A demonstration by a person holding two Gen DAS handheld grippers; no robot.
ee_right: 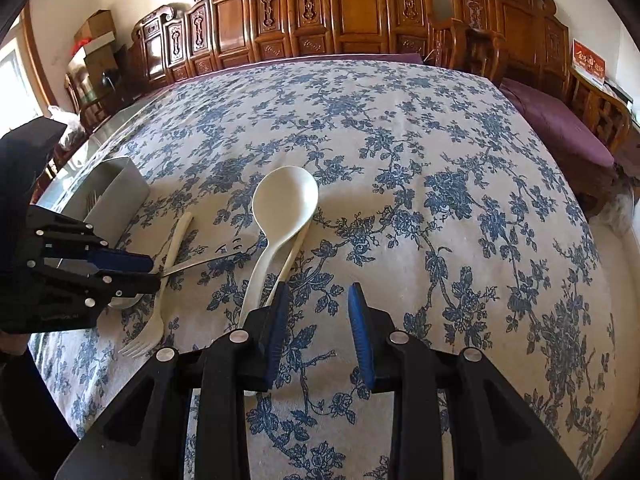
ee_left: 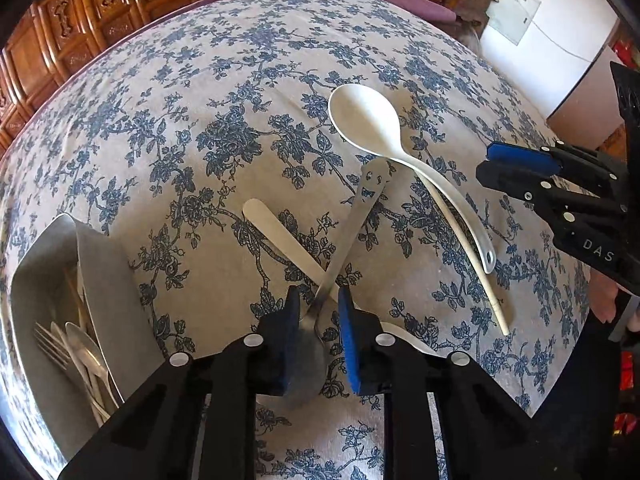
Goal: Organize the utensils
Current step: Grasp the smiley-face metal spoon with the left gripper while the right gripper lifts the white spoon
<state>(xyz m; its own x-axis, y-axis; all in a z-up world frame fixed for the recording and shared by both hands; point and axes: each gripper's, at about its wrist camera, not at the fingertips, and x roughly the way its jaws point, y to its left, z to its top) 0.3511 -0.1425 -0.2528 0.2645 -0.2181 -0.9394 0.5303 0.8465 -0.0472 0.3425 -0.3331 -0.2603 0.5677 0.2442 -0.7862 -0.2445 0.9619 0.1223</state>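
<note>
A steel spoon (ee_left: 352,236) with a smiley handle lies between the pads of my left gripper (ee_left: 318,312), its bowl (ee_left: 308,364) under the jaws, which stand slightly apart around its neck without clamping. It crosses a white fork (ee_left: 280,236). A large white ladle spoon (ee_left: 372,124) and a white chopstick (ee_left: 468,256) lie to the right. My right gripper (ee_right: 316,320) is open and empty, just right of the ladle handle (ee_right: 260,272). The white fork (ee_right: 160,300) and steel spoon handle (ee_right: 208,260) also show in the right wrist view.
A grey metal utensil holder (ee_left: 104,280) at the left holds forks, spoons and chopsticks; it also shows in the right wrist view (ee_right: 116,196). The floral tablecloth (ee_right: 440,200) covers the table. Carved wooden chairs (ee_right: 320,12) line the far edge.
</note>
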